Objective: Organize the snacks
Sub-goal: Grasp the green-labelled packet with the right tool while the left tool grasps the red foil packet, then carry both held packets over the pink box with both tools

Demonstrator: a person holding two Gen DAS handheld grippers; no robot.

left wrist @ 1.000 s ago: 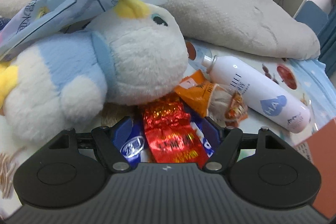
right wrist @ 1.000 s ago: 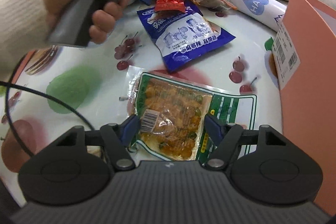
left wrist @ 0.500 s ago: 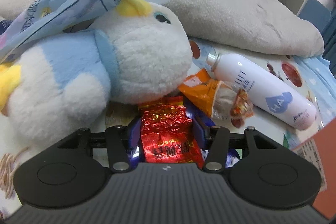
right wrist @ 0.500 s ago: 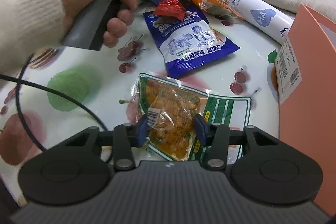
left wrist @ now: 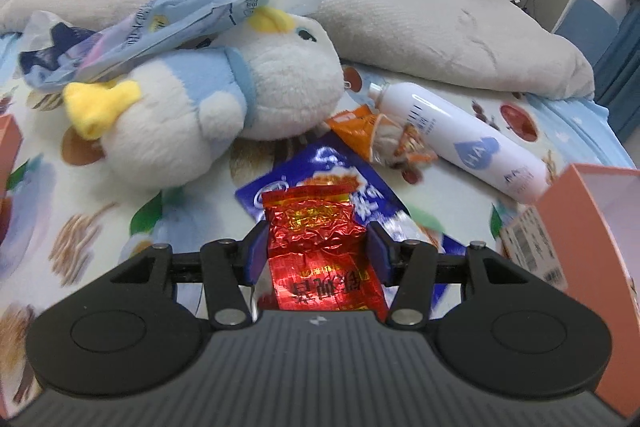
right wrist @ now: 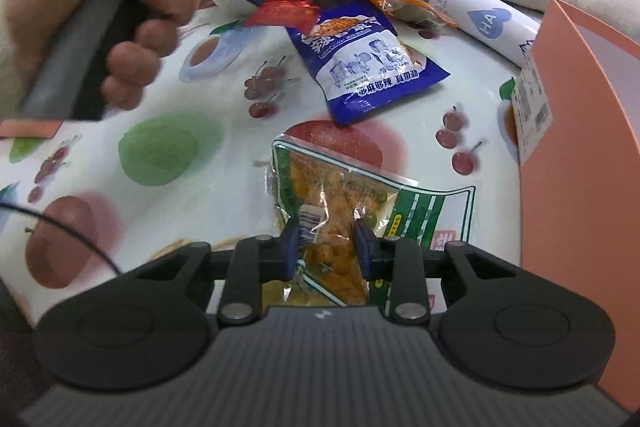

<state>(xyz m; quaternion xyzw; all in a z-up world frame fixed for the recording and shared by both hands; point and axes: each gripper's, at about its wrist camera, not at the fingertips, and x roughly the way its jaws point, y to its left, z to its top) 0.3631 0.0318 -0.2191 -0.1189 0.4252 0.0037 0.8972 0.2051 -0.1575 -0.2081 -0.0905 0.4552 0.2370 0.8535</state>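
Covering the whole surface, a fruit-printed cloth (right wrist: 168,147) lay on what looked like a bed, with a grey blanket (left wrist: 420,19) heaped at its far edge. A white and blue plush toy (left wrist: 224,99) rested on the cloth under a pale blue plastic bag (left wrist: 160,23). An open pink box (right wrist: 580,147) stood at the right side, with a printed label on its near wall. A white spray bottle (left wrist: 460,139) lay on its side between the plush toy and the box. Just beside the bottle lay an orange snack packet (left wrist: 380,139), touching the bottle's nozzle end. A blue snack bag (right wrist: 368,63) lay flat on the cloth in front of the plush toy.

The left gripper (left wrist: 316,247) was held by a hand (right wrist: 100,11) in a cream sleeve, and its jaws were closed on a red foil packet (left wrist: 320,247). In the right wrist view this packet hung clear above the top edge of the blue bag.

The right gripper (right wrist: 326,247) had a green-edged clear packet of orange snack (right wrist: 352,203) between its blue pads. Its jaws had just been closing, and both pads pressed on the crumpled near end of the packet. The far end of this packet lay on the cloth, near the pink box.
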